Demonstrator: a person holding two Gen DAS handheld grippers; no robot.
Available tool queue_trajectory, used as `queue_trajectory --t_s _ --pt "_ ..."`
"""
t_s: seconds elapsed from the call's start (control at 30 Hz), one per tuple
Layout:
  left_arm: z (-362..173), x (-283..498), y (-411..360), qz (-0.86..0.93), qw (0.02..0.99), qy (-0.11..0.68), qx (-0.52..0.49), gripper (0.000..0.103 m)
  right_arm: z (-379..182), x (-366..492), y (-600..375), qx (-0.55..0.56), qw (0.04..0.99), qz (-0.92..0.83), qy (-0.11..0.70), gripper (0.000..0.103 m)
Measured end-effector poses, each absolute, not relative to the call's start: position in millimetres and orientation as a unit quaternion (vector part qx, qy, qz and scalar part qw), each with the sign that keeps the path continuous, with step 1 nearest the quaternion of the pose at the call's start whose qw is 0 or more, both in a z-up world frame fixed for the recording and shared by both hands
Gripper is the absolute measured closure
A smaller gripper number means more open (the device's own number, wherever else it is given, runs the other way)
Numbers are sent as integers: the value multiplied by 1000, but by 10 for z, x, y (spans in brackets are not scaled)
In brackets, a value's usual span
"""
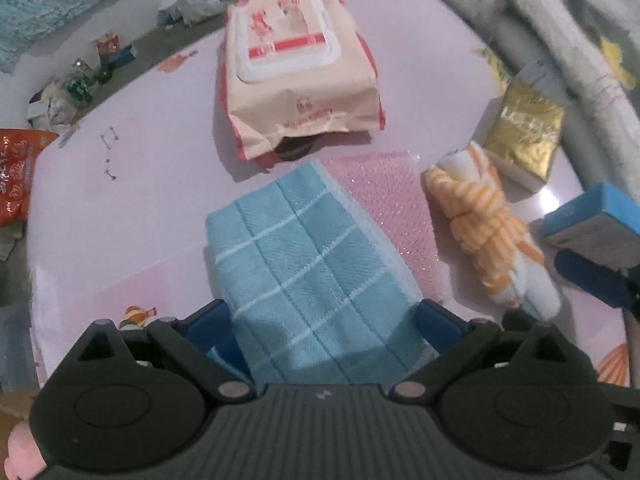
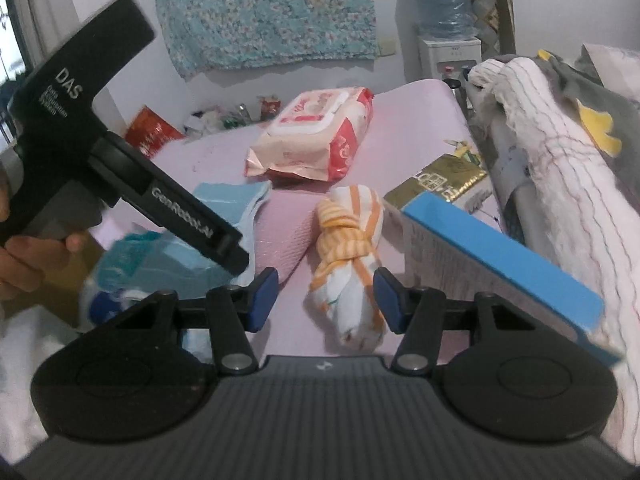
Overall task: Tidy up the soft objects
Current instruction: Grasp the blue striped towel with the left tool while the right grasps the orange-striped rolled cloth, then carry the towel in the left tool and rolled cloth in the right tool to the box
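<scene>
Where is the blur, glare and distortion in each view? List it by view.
Left wrist: blue cloth fairly sharp, wipes pack soft, glare on the gold packet, table edge bowed. Right wrist: knotted orange cloth clear, blue cloth motion-smeared, window blown out.

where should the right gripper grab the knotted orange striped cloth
Grip the knotted orange striped cloth at the narrow waist just below its knot, coming from above. It lies lengthwise between the open right gripper fingers, so they can close across that waist.
</scene>
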State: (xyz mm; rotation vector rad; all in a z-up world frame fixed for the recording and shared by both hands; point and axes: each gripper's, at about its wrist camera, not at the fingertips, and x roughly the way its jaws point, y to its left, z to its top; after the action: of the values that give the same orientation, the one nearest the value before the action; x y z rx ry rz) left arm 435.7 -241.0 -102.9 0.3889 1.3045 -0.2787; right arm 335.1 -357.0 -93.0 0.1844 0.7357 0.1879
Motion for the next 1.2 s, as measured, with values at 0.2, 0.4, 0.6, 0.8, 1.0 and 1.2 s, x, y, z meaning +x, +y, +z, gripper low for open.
queue_trajectory --t_s 0.2,0.4,0.6,0.8,1.0,1.2 --pt "-1188 4415 -2482 -135 747 623 189 0 -1079 3485 -3478 56 922 77 374 68" --pt "-1272 4362 -2519 -136 745 621 200 9 -1099 3440 -3530 74 921 76 376 77" --pt "-1244 4207 -2559 -159 737 623 209 48 -1052 3198 -3580 99 913 79 387 78" --pt "-1106 4026 -2526 -171 739 619 205 70 -1009 2915 -3711 159 904 87 387 79" --pt "-738 3795 -2444 -189 759 591 196 73 -809 2724 -3827 214 900 96 366 79" --pt "-347 3635 -2345 -195 775 580 158 73 -559 2515 -3891 250 900 100 344 79"
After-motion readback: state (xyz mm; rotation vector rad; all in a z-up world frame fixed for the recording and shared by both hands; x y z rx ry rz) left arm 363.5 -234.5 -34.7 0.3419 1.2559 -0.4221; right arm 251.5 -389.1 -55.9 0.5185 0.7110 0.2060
